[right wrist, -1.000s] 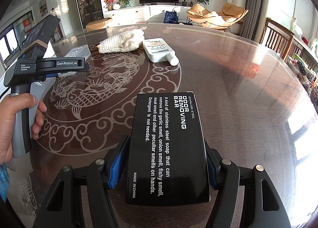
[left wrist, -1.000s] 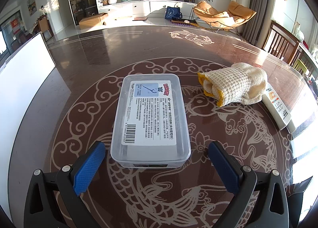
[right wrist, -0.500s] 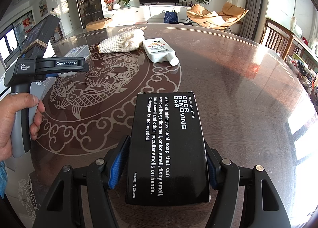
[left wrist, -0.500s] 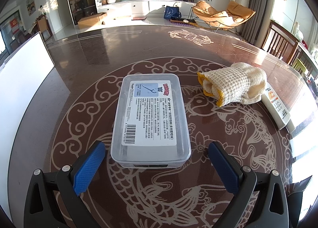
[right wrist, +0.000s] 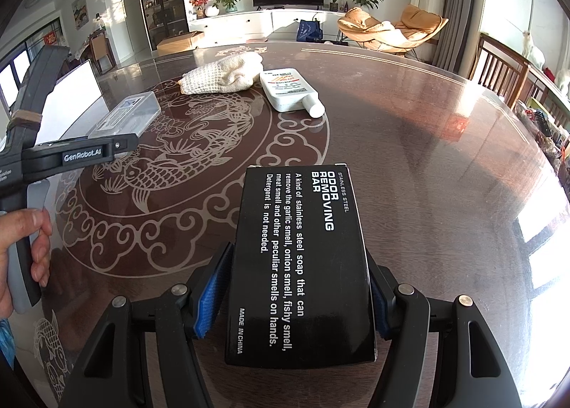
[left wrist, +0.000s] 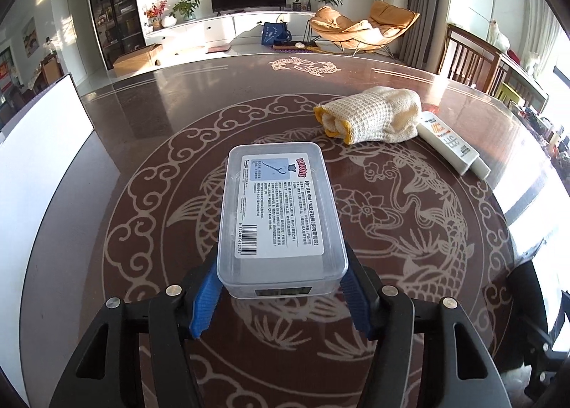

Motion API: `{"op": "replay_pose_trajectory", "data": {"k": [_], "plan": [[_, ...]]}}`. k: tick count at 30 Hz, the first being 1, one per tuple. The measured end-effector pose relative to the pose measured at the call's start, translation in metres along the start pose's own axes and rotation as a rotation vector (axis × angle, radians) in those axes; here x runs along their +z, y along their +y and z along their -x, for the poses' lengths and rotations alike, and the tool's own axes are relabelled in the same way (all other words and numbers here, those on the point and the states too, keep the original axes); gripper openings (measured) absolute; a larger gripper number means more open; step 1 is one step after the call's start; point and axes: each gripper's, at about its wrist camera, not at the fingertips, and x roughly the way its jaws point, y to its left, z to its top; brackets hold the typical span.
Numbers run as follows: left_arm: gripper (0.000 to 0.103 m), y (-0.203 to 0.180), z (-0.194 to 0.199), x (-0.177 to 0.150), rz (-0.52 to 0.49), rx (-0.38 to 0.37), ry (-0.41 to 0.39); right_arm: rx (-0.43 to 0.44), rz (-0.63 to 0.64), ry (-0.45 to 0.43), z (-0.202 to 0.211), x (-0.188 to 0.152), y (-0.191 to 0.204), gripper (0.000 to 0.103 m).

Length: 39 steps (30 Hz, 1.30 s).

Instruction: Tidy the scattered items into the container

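Note:
A clear plastic box with a printed label [left wrist: 279, 219] sits on the dark patterned table; my left gripper [left wrist: 281, 283] is shut on its near end, blue pads against both sides. The box also shows in the right wrist view [right wrist: 126, 116]. My right gripper [right wrist: 294, 287] is shut on a black box [right wrist: 302, 258] lettered "odor removing bar", held just above the table. A rolled cream cloth [left wrist: 372, 118] and a white bottle [left wrist: 450, 148] lie at the far right; both show in the right wrist view, cloth [right wrist: 222, 73], bottle [right wrist: 290, 89].
A white board-like panel [left wrist: 39, 144] stands along the table's left edge. Wooden chairs [left wrist: 473, 62] stand beyond the far right edge. In the right wrist view a hand holds the left gripper's handle [right wrist: 25, 215] at the left.
My left gripper has closed from wide open onto the clear plastic box and moved in along its sides. The right gripper and black box have stayed put.

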Motion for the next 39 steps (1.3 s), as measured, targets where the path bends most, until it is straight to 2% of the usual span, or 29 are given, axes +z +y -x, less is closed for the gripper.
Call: {"op": "replay_pose_trajectory", "data": {"k": [9,18,21,22,25,28,39], "plan": [[0.061,0.006,0.05,-0.062,-0.058,-0.049,-0.001,0.029,0.066,-0.001,0.011,-0.016,0.019,0.065],[0.065,0.002,0.05,-0.066,-0.046,-0.03,-0.006,0.035,0.065,0.0,0.011,-0.015,0.019,0.065],[0.083,0.009,0.047,-0.066,-0.006,-0.004,0.011,0.036,0.065,0.0,0.011,-0.015,0.019,0.065],[0.087,0.012,0.046,-0.066,0.008,-0.001,0.016,0.036,0.065,0.0,0.011,-0.015,0.019,0.066],[0.09,0.011,0.045,-0.066,0.003,0.003,0.02,0.036,0.064,0.0,0.01,-0.015,0.019,0.066],[0.103,0.011,0.04,-0.065,-0.002,-0.005,0.045,0.036,0.064,0.0,0.01,-0.015,0.019,0.066],[0.103,0.01,0.037,-0.063,-0.004,-0.007,0.05,0.036,0.064,0.0,0.01,-0.015,0.019,0.066]]}}
